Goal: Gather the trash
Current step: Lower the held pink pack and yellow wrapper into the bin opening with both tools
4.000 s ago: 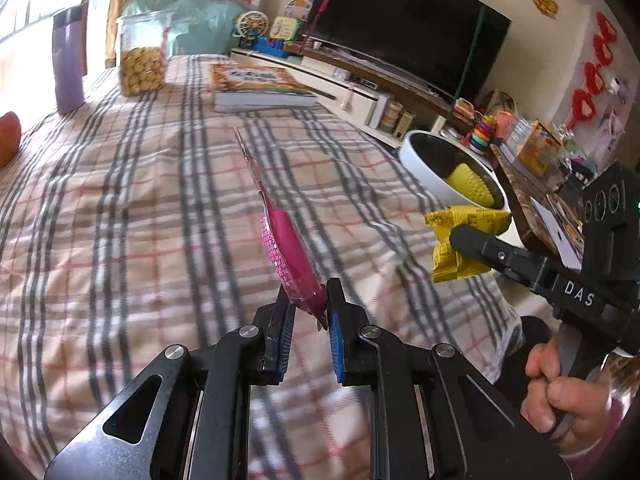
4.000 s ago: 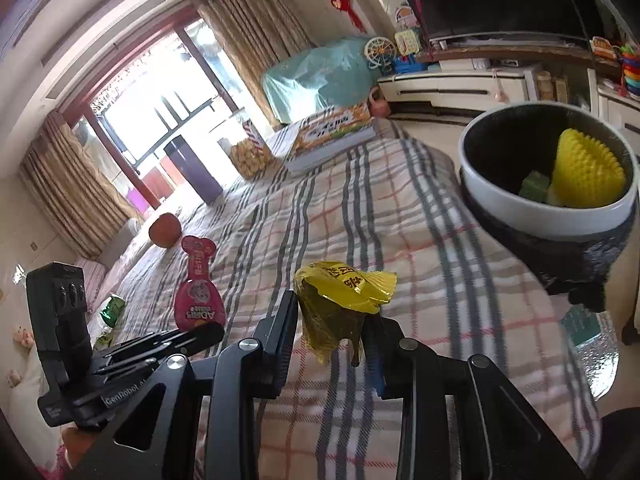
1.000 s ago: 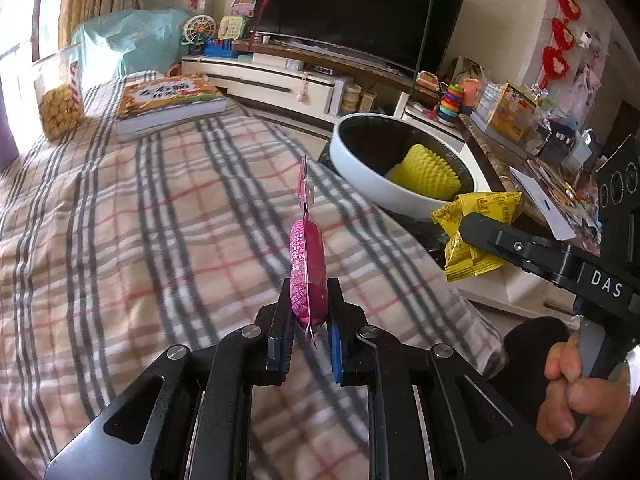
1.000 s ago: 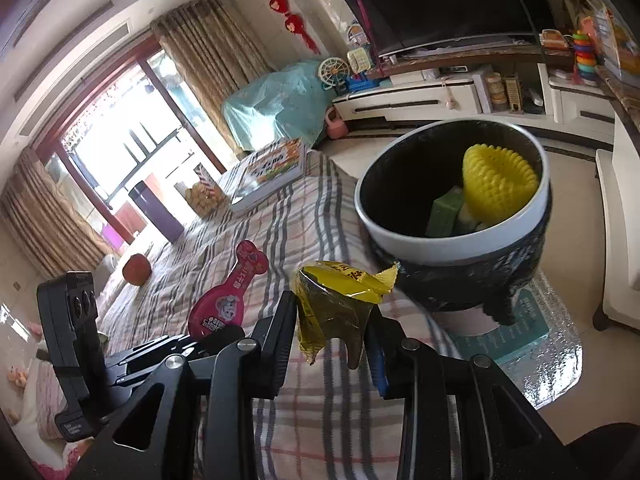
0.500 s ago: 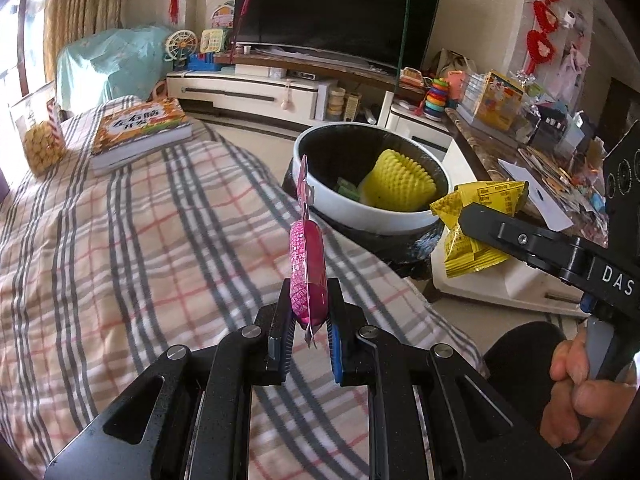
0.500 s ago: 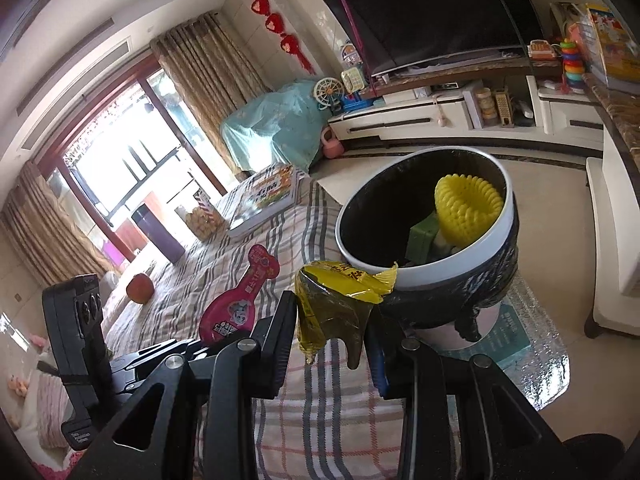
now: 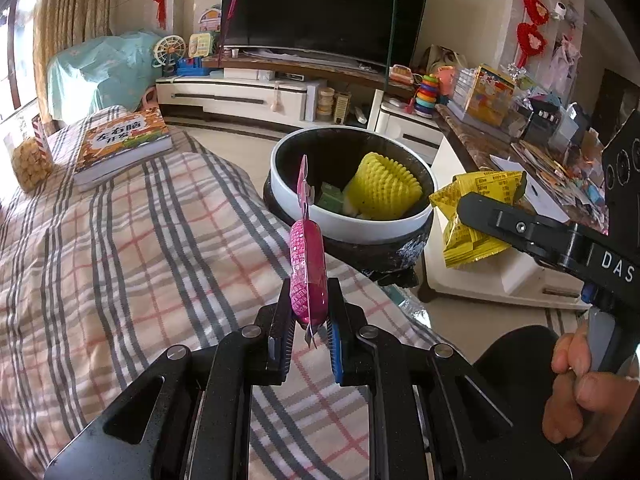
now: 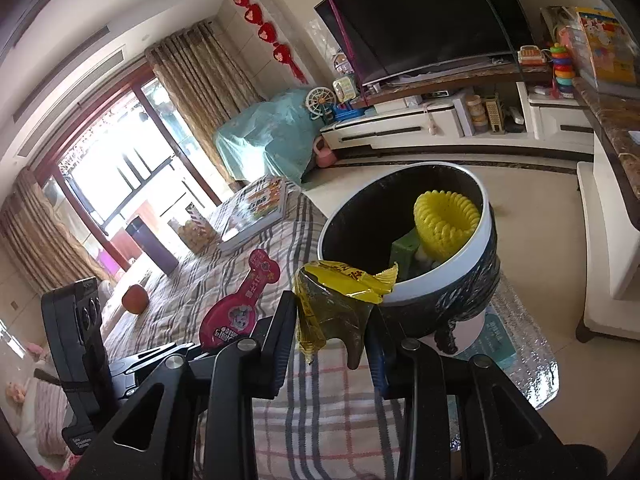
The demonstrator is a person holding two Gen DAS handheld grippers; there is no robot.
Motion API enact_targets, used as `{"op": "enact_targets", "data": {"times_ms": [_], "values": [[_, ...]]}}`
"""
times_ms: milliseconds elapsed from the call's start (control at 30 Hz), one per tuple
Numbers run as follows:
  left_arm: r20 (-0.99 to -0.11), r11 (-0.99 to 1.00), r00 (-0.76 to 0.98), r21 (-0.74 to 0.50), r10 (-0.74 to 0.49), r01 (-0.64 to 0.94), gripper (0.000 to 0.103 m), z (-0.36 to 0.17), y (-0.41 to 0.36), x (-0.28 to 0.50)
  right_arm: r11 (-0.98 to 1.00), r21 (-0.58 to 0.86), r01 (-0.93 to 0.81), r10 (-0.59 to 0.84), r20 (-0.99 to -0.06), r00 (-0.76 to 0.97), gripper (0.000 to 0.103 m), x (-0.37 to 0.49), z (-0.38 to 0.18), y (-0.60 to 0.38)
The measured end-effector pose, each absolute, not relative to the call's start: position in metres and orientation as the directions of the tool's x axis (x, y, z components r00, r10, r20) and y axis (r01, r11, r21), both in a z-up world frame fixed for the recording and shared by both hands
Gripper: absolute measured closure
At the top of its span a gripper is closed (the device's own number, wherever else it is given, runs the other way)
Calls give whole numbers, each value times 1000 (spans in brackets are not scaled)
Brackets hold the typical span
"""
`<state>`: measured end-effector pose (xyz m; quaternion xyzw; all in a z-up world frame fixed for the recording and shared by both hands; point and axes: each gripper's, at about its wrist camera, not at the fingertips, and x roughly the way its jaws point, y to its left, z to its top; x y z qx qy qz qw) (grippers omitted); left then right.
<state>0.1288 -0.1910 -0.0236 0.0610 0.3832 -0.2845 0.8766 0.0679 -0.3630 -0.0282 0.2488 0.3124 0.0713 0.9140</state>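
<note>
Left gripper [image 7: 308, 326] jaws clench the upright pink plastic packet [image 7: 307, 268]; right gripper [image 8: 332, 330] jaws, nearer, grip the crumpled yellow wrapper [image 8: 332, 300], white-rimmed bin [image 8: 440, 276] just ahead.

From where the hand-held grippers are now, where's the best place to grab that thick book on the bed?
Likely the book by its near long edge, coming level from the bed's open side: it lies flat on the bedspread, so only its thick page edge offers opposing faces.

Pink packet [image 7: 307, 268], yellow wrapper [image 8: 336, 304], white-rimmed black-lined bin [image 7: 360, 222] holding yellow netted foam [image 7: 384, 192] and green scrap [image 7: 332, 200], beige bedspread [image 7: 120, 260] plaid in grey and red.
</note>
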Motion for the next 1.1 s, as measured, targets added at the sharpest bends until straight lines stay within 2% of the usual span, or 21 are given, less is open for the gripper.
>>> {"op": "enact_targets", "data": {"times_ms": [1100], "values": [[-701, 804, 543, -73, -462, 590, 90, -12, -241, 165, 885, 461, 67, 227, -553, 802, 70, 106, -23, -403]]}}
